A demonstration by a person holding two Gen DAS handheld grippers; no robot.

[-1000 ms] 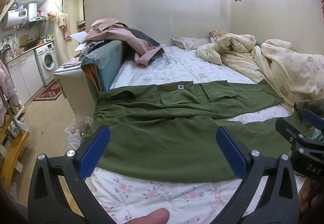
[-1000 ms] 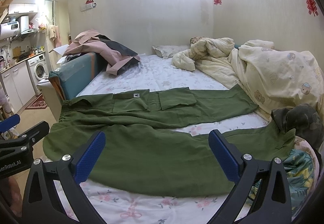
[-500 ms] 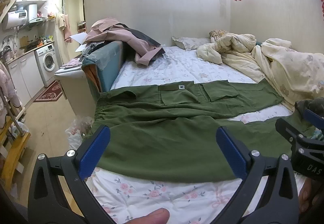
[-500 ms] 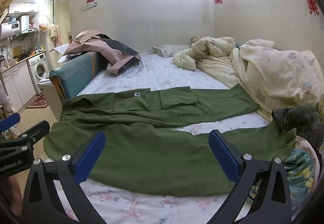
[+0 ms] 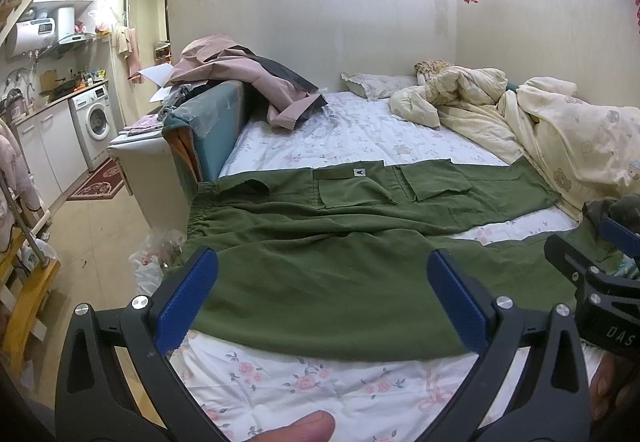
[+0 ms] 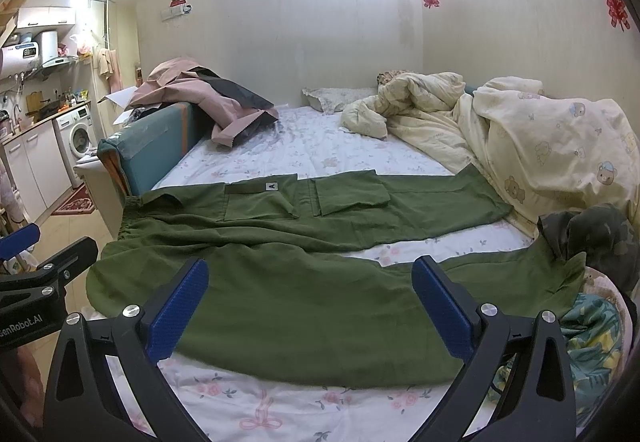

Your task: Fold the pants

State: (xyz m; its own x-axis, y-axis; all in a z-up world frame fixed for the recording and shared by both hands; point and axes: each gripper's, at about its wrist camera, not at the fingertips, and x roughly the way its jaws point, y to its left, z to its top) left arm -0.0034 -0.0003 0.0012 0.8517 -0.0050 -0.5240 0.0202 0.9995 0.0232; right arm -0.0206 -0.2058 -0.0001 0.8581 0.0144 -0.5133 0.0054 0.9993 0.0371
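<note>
- Pale walls close in a small bedroom, where a bed (image 5: 360,138) with a white floral sheet fills most of both views; a kitchen corner with a washing machine (image 5: 96,120) sits off to the left.
- Green pants (image 6: 320,282) lie spread flat across the near part of the bed, waistband toward the left edge, the two legs running right with a strip of sheet showing between them.
- Two flapped pockets and a small white label (image 6: 271,186) show on the far leg.
- A cream quilt (image 6: 540,138) is heaped along the right side, touching the end of the far leg; a pile of pink and dark clothes (image 5: 240,78) rests on a teal headboard at the left.
- The left gripper (image 5: 320,298) hangs above the near leg, its blue pads wide apart, holding nothing.
- The right gripper (image 6: 310,306) also stands wide apart and empty over the same leg, further right.
- A fingertip (image 5: 296,428) shows at the bottom of the left wrist view.
</note>
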